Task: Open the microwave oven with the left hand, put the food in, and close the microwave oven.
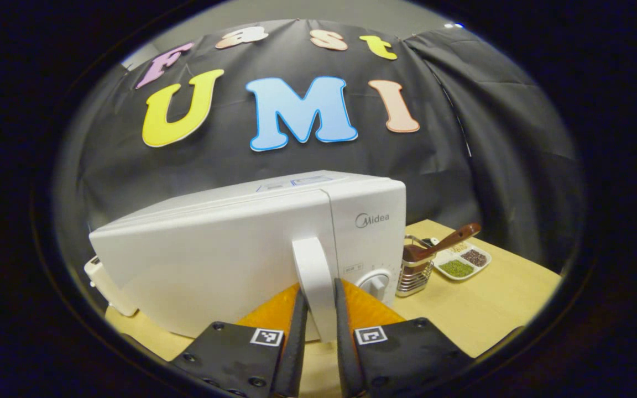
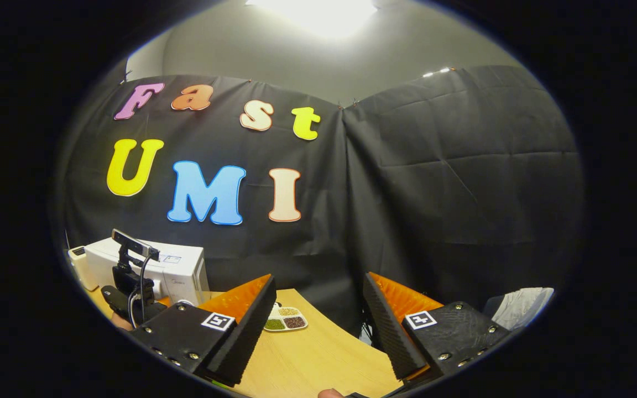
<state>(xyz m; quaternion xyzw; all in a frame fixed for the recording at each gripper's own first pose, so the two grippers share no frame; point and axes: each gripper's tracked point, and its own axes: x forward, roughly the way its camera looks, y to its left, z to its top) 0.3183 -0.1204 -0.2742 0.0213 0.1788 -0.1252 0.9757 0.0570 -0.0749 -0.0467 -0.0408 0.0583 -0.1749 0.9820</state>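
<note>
Door-opening step: left gripper [image 1: 318,309] was clamped on the microwave [image 1: 230,254] door handle [image 1: 314,276]; next move likely called for an outward pull. Right gripper [image 2: 318,323] hung wide apart, empty.

We see the microwave oven [image 1: 252,243] standing on the table [image 1: 495,298], before the booth's cloth wall. To its right stands a metal holder [image 1: 415,273] with a spoon [image 1: 445,243] in it, and just right of that lies a divided dish [image 1: 465,262]. The left gripper [image 1: 318,301] sits at the door handle [image 1: 314,282], one finger on each side.
</note>
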